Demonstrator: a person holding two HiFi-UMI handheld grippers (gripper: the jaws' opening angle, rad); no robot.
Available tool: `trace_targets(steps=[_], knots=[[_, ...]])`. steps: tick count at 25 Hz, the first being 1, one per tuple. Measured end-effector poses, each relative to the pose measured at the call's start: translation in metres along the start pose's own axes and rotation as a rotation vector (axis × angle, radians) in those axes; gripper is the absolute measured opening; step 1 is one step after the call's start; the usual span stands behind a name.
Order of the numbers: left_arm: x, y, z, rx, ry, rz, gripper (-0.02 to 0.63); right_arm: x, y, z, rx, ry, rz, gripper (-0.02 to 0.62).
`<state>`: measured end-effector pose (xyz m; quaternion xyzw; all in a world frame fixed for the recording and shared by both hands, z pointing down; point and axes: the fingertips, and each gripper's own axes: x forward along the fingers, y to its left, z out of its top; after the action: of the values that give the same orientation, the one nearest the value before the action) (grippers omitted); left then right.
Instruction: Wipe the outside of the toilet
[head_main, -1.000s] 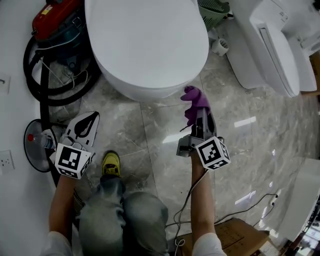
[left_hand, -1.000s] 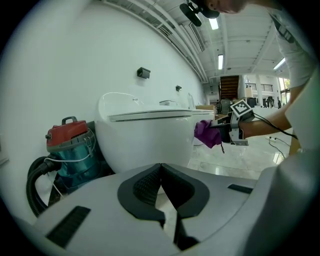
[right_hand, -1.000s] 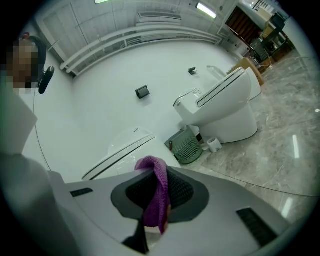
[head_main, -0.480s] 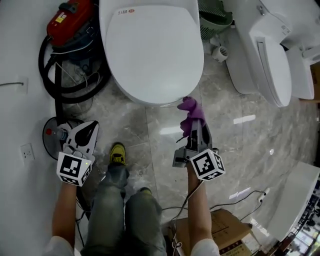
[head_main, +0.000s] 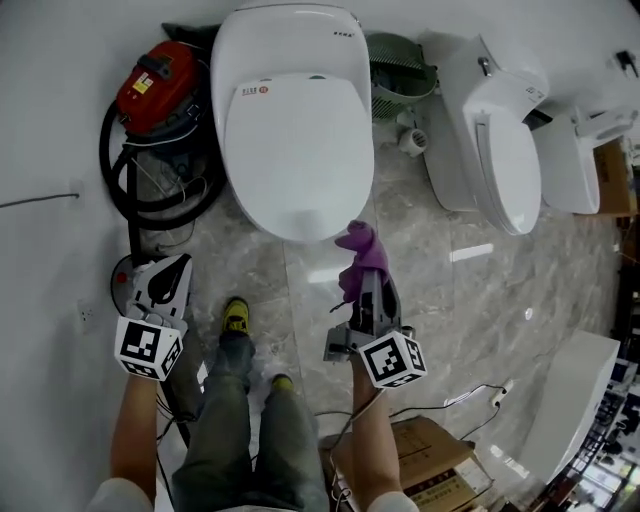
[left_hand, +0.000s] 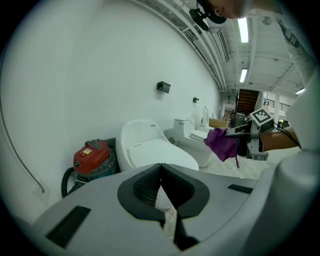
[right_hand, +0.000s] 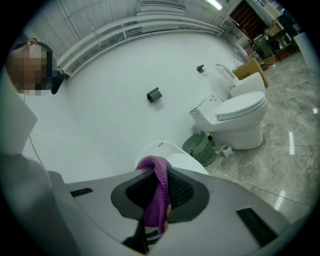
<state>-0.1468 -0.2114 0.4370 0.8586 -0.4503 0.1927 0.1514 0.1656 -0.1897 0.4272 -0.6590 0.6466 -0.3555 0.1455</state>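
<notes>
Purple cloth (head_main: 360, 252) is pinched in the right tool (head_main: 371, 283), held near the toilet (head_main: 295, 140); the left tool (head_main: 164, 279) is pressed together, empty. Wiping is judged not yet begun.

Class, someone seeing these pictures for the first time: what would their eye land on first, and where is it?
The purple cloth, clamped in the right gripper, stands out against the grey marble floor near the front of the big white toilet, whose lid is shut. Left of that toilet, a red vacuum cleaner sits by the wall.
</notes>
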Motion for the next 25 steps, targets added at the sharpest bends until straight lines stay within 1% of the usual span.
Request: trace_targets(steps=[4,7,11,15,20,25], knots=[[-0.025,0.014,0.049,-0.026,-0.01,0.023,0.014,-0.01,0.051,0.039,0.019,-0.021,0.006,0.057],[-0.043,0.021,0.081,-0.065,-0.026,0.039,0.012,-0.016,0.085,0.069,0.025,-0.046,0.011,0.057],[-0.062,0.019,0.118,-0.077,-0.037,0.019,0.014,-0.018,0.123,0.109,0.026,-0.093,0.011,0.057],[-0.076,0.021,0.156,-0.121,-0.057,0.014,0.014,-0.015,0.162,0.144,0.022,-0.117,0.02,0.057],[-0.082,0.021,0.208,-0.13,-0.107,-0.013,0.014,-0.015,0.206,0.167,0.013,-0.092,0.053,0.057],[-0.09,0.014,0.254,-0.114,-0.151,-0.041,0.014,-0.031,0.225,0.189,-0.018,-0.077,0.043,0.057]])
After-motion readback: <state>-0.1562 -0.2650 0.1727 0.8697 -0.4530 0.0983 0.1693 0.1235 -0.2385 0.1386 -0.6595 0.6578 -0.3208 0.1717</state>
